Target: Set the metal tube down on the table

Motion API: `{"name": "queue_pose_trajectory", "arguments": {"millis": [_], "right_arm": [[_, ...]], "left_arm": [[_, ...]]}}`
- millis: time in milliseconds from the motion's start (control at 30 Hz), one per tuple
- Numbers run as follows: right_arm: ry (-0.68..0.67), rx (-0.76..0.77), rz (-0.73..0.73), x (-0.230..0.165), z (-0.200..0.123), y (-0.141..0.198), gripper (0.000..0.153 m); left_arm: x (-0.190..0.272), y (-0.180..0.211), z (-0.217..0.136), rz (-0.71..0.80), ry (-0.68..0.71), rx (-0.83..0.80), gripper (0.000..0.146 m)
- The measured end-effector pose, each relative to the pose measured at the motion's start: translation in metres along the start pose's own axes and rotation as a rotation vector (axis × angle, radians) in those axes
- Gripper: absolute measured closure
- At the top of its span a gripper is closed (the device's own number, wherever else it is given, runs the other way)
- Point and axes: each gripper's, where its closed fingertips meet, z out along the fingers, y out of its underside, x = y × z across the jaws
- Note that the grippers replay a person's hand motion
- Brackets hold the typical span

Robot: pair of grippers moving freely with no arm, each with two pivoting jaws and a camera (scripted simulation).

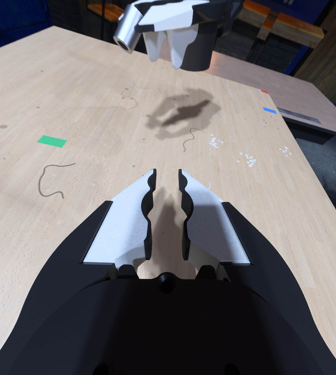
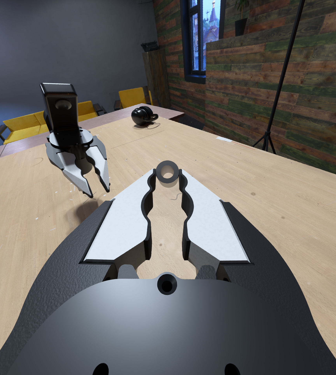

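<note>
The metal tube (image 2: 167,171) is a short silver cylinder, seen end-on between my right gripper's fingertips. My right gripper (image 2: 167,172) is shut on it. In the left wrist view the right gripper (image 1: 142,25) hangs well above the wooden table (image 1: 71,85) at the top, with the tube (image 1: 127,30) sticking out down and to the left. Their shadow (image 1: 183,113) lies on the table below. My left gripper (image 1: 167,170) is open and empty, low over the table. It also shows in the right wrist view (image 2: 100,191) at the left, fingers pointing down.
A green tape strip (image 1: 52,141) lies at the left and a blue one (image 1: 269,110) near the right table edge. Black headphones (image 2: 144,116) sit at the far end. A black tripod stand (image 2: 268,140) stands beyond the right edge. Yellow chairs (image 2: 25,125) line the back.
</note>
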Motion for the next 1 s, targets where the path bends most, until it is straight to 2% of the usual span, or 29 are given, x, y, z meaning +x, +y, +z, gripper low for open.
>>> {"name": "queue_pose_trajectory", "arguments": {"millis": [367,1000], "right_arm": [[-0.004,-0.018,-0.007,0.0,0.002,0.004,0.131],[-0.011,-0.028,-0.003,0.0,0.003,0.006,0.131]], "left_arm": [[0.011,0.015,0.034,0.062,0.014,-0.125,0.125],[0.011,0.021,0.027,0.04,-0.004,-0.13,0.126]]}}
